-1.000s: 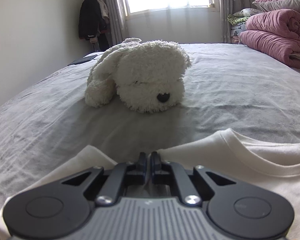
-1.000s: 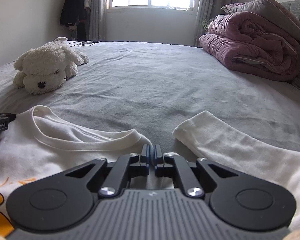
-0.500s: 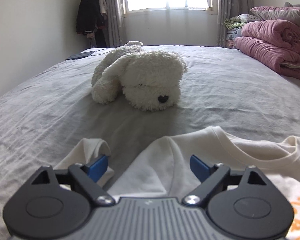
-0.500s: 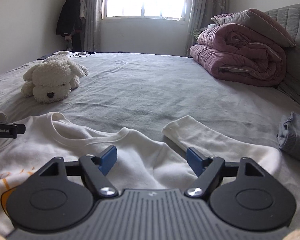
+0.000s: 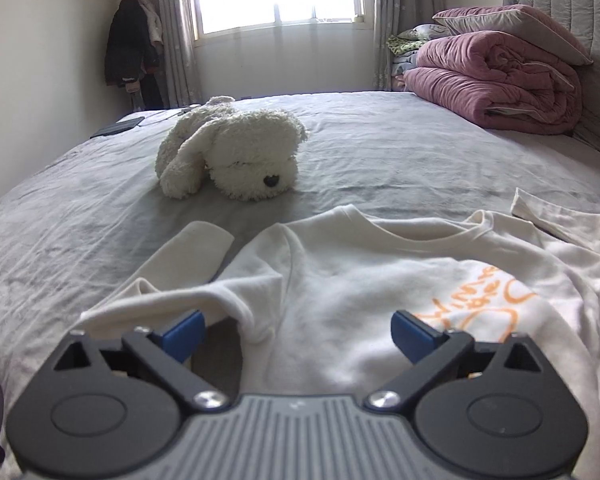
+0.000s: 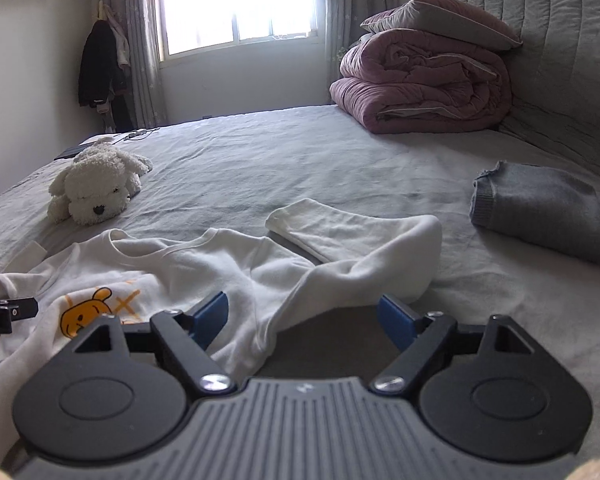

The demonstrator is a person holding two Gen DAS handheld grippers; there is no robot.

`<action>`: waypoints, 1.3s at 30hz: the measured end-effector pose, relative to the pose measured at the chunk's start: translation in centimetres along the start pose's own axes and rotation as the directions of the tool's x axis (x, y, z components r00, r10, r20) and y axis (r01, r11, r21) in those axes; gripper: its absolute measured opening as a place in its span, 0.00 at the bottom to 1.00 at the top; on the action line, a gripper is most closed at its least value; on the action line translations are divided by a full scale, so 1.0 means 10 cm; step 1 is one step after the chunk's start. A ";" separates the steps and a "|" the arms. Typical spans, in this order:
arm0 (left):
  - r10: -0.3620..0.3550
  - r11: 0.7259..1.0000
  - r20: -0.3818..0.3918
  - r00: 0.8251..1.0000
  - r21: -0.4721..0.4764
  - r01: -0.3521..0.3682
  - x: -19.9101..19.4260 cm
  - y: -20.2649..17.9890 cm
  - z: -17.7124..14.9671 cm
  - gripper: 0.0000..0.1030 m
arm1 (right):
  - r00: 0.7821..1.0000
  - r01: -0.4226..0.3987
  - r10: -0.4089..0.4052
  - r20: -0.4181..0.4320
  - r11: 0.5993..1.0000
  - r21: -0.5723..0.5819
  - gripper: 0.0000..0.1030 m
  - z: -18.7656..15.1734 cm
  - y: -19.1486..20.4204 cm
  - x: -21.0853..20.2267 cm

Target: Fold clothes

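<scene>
- The left hand-held gripper [image 5: 296, 330] is wide open and holds nothing. Its blue pads [image 5: 182, 330] sit over the white shirt [image 5: 340, 280].
- The right hand-held gripper [image 6: 302, 318] is wide open too, with nothing in it.
- The white shirt lies crumpled on the gray bed [image 6: 280, 160], right in front of both grippers. It has an orange bear picture [image 6: 86, 312] on it.
- One sleeve [image 6: 340, 232] is bent back just ahead of the right gripper.
- A fluffy white toy dog [image 5: 236, 152] lies past the shirt, ahead of the left gripper.
- A folded gray cloth [image 6: 540, 212] rests ahead and to the right of the right gripper.
- A rolled pink blanket [image 6: 424, 84] sits far ahead by the headboard [image 6: 572, 48].
</scene>
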State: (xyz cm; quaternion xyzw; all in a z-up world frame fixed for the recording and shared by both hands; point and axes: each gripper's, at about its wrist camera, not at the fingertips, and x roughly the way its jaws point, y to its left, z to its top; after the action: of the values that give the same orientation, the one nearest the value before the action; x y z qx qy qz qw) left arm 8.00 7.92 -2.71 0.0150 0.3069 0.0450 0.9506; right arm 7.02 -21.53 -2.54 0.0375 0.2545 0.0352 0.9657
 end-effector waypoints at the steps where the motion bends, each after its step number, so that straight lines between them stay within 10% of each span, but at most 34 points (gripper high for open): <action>1: -0.012 1.000 -0.008 1.000 -0.014 0.012 -0.05 0.01 -0.03 0.97 | 1.000 -0.005 0.005 -0.010 1.000 0.012 0.83 -0.02 -0.02 -0.05; 22: -0.274 0.926 -0.021 0.962 -0.275 0.258 -0.83 0.49 -0.58 0.98 | 0.945 -0.257 0.309 -0.106 0.904 0.340 0.79 -0.51 -0.03 -0.43; 33: -0.410 0.908 0.040 0.911 -0.075 0.412 -0.99 0.11 -0.68 0.97 | 0.869 -0.411 0.480 -0.123 0.837 0.362 0.67 -0.52 0.23 -0.15; 39: -0.452 0.891 0.005 0.892 0.032 0.452 -1.02 -0.20 -0.76 0.92 | 0.831 -0.455 0.542 -0.123 0.790 0.412 0.29 -0.51 0.23 -0.04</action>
State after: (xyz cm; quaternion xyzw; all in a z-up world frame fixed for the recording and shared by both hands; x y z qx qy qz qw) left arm -4.55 5.00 -3.05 -0.0423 0.2967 -0.1819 0.9365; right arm 4.07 -18.99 -6.59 0.2781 0.3496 0.2466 0.8600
